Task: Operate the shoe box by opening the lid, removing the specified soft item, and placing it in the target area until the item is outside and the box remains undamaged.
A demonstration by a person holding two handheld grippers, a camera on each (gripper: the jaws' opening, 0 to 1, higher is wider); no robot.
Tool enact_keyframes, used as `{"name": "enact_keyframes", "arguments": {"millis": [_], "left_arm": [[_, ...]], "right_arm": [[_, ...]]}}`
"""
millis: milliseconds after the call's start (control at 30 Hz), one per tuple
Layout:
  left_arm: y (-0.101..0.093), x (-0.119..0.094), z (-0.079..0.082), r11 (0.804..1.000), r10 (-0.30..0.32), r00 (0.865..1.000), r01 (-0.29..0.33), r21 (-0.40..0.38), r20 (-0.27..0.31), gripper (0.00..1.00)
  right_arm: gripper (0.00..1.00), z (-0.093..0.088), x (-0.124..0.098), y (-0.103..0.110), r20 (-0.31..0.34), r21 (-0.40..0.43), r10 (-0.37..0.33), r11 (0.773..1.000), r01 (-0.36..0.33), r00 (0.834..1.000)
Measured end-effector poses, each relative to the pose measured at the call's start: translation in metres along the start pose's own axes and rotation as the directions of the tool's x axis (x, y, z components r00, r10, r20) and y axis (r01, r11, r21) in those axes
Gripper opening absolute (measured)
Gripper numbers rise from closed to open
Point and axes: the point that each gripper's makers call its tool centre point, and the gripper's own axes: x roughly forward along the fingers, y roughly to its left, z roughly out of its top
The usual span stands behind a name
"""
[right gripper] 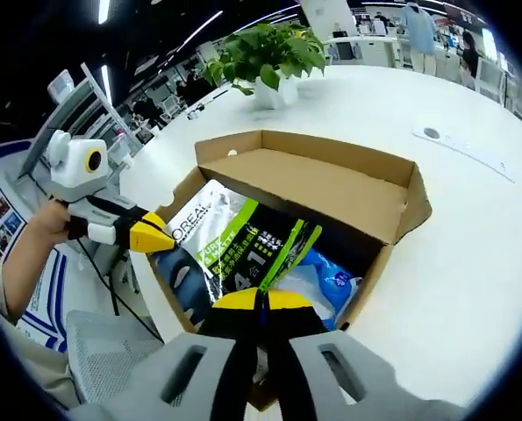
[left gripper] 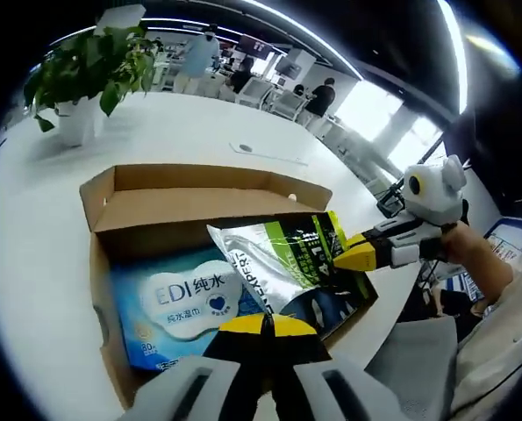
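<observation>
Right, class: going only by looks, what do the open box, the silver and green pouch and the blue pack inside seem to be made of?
The open brown box looks like matte cardboard, with creased, folded flaps. The silver and green pouch seems to be glossy foil or plastic film, since it crinkles and reflects light. The blue wet-wipe pack appears to be soft, shiny plastic wrap, though that is less certain.

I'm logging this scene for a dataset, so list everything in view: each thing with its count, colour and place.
Open brown cardboard shoe box: one, on the white table, lid flap up.
Silver, green and black pouch: one, tilted in the box.
Blue wet-wipes pack: one, flat in the box beside the pouch.
Green potted plant in a white pot: one, on the table beyond the box.
People: several, far background.
Left gripper: yellow-tipped, jaws together, over the box's near edge.
Right gripper: yellow-tipped, closed on the pouch's edge.
</observation>
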Motion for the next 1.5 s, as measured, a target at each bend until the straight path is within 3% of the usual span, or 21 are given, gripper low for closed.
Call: {"name": "enact_keyframes", "arguments": {"millis": [700,1500], "left_arm": [[-0.050,0.027,0.014,0.995,-0.081,0.997,0.081,0.051,-0.001,0.00],[-0.093,0.074,0.021,0.983,-0.139,0.989,0.144,0.111,-0.047,0.00]], "right_arm": [[0.00,-0.006,-0.045,-0.037,0.023,0.084,-0.058,0.995,0.056,0.998],[0.00,-0.028,-0.083,-0.089,0.002,0.153,-0.135,0.979,0.133,0.991]]}}
